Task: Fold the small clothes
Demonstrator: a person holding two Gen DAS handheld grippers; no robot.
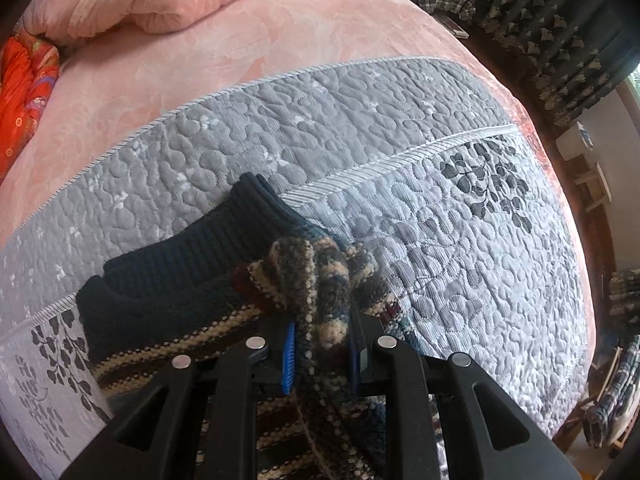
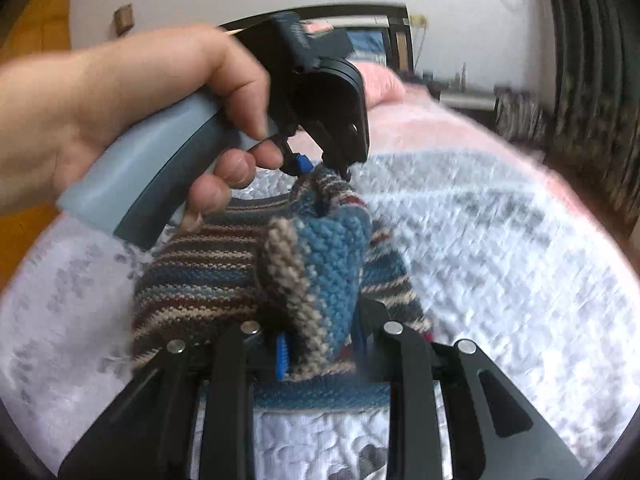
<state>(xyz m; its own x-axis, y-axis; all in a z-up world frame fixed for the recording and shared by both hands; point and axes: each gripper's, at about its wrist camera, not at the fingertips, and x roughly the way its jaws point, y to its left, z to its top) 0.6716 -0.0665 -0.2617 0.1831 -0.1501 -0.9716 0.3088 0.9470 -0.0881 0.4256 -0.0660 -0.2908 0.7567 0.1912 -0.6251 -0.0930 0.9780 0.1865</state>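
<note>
Left gripper clamped on a bunched ridge of striped knit sweater, blue pads pressing the wool from both sides. In the left wrist view, dark ribbed hem or collar spread ahead on the grey quilted bedspread; pink blanket heaped beyond, orange cloth at the far left edge. Most of the garment cut off below the frame, so overall shape not readable here. In the right wrist view, right gripper likewise closed on a raised fold of the same sweater, blue and tan stripes pinched between its pads. Left gripper visible opposite, held by a hand, nipping the far edge. Sweater lifted between the two tongs above the bedspread, partly resting on it. Judged as mid-fold: both edges gathered, nothing laid flat or stacked, folding mostly left to do. Background smeared by motion blur; sleeves and neckline impossible to pick out.
</note>
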